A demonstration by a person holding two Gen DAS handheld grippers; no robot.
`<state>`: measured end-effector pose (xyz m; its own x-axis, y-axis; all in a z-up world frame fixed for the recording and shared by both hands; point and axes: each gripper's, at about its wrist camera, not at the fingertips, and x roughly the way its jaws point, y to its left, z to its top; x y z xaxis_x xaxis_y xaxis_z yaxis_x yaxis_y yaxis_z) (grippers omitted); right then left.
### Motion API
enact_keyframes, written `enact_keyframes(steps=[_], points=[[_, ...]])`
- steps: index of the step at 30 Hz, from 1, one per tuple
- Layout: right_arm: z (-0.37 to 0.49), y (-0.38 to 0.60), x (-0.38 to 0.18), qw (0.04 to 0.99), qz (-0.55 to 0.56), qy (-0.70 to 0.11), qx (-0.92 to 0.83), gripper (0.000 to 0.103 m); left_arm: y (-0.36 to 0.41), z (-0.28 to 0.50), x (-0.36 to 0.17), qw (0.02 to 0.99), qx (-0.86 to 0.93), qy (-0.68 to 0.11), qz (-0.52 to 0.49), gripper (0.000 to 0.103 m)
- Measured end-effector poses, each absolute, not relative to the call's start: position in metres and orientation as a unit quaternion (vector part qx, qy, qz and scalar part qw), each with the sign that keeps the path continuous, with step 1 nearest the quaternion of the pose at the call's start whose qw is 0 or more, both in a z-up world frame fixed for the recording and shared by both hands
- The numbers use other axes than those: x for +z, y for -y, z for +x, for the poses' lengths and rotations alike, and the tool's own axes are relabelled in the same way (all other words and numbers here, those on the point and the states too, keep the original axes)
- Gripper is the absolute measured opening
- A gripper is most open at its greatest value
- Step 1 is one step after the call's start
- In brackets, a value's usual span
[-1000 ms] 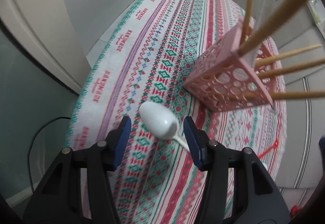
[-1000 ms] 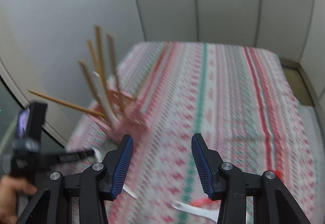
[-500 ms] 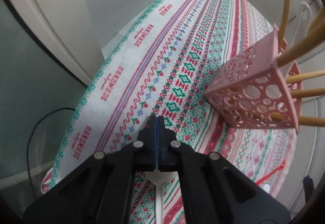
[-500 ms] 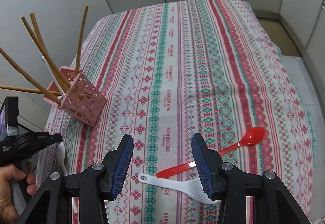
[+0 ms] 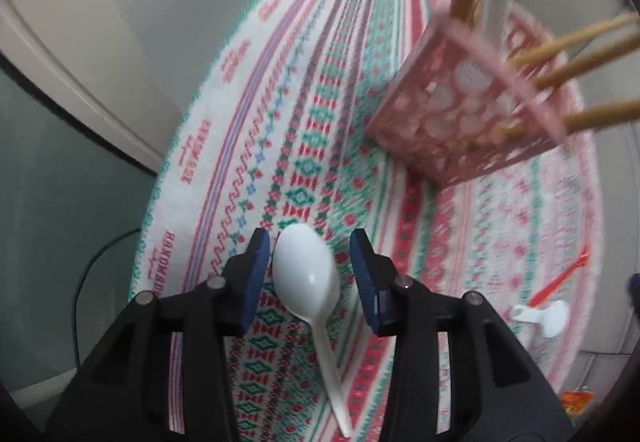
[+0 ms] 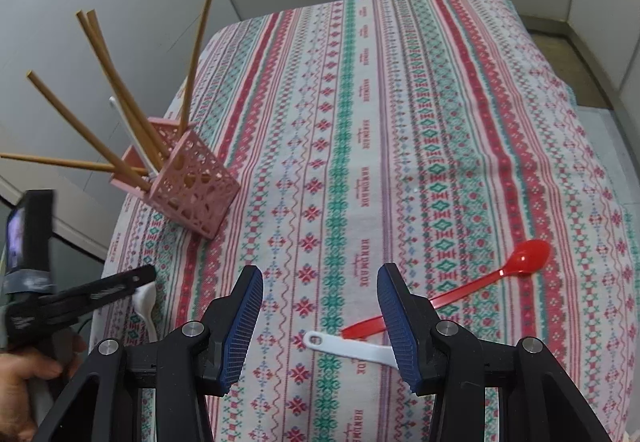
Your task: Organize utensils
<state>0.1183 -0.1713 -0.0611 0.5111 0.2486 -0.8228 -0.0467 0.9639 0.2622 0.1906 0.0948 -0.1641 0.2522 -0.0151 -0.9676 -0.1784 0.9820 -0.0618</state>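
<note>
The white spoon (image 5: 306, 274) is lying flat on the striped tablecloth (image 5: 320, 121) near the table's edge, bowl sitting right between the jaws of the left gripper (image 5: 306, 278), handle trailing back toward the camera. So its long axis runs along the gripper, not across it. The jaws are opening, pads not touching the bowl. My guess: the grab needs to be on the bowl's sides. The pink basket (image 5: 464, 121) with the wooden sticks is just beyond, up and right. The right gripper (image 6: 320, 318) is open with nothing in it, over by the red spoon (image 6: 460, 290), well away from the white spoon.
</note>
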Motion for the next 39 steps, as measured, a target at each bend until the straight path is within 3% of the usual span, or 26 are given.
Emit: enact_keyframes(steps=[2,8,12,19,27,32,39], points=[[0.118,0.170,-0.062,0.862,0.101,-0.489,0.088,0.053,-0.091,0.188,-0.166,0.787,0.059,-0.611,-0.061,0.035],[0.118,0.176,-0.064,0.860,0.104,-0.494,0.080,0.053,-0.098,0.196,-0.162,0.789,0.048,-0.607,-0.082,0.034],[0.118,0.179,-0.063,0.859,0.110,-0.493,0.080,0.053,-0.108,0.175,-0.131,0.814,0.010,-0.573,-0.092,0.034],[0.118,0.179,-0.061,0.860,0.116,-0.490,0.081,0.053,-0.089,0.127,-0.027,0.916,-0.054,-0.395,-0.034,0.034],[0.118,0.184,-0.062,0.861,0.118,-0.490,0.076,0.053,-0.075,0.137,0.038,0.978,-0.020,-0.208,-0.013,0.034],[0.118,0.189,-0.063,0.860,0.121,-0.491,0.073,0.053,-0.069,0.163,0.039,0.993,0.009,-0.118,0.005,0.034],[0.118,0.194,-0.064,0.858,0.122,-0.493,0.071,0.053,-0.057,0.191,0.016,0.997,0.018,-0.080,0.009,0.034]])
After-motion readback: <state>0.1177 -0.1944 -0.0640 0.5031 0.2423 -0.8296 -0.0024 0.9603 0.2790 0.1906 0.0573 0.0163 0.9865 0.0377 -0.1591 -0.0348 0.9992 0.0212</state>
